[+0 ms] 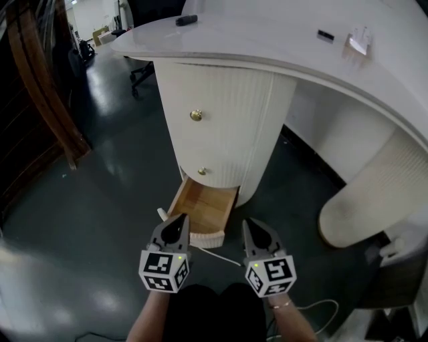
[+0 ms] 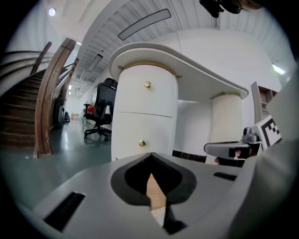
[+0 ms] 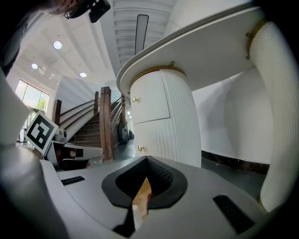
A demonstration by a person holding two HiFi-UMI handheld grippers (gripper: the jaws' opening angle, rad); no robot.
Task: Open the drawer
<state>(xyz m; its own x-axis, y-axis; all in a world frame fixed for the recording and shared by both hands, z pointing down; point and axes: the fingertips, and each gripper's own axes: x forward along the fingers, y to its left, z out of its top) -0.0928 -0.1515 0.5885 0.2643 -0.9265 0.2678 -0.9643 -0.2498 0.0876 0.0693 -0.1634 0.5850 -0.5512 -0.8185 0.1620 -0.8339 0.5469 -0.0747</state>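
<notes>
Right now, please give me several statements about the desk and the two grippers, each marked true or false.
1. The bottom drawer is pulled out. True.
2. The left gripper holds a knob. False: its jaws are shut and empty.
3. An upper knob and a lower knob sit above that drawer. True.
4. The right gripper is wide open. False: it is shut.
5. The desk top is bare. False: a dark object lies there.

Dark glossy floor [image 1: 100, 200] bearing drawer pedestal [image 1: 227, 120], white cable [image 1: 222, 256]
</notes>
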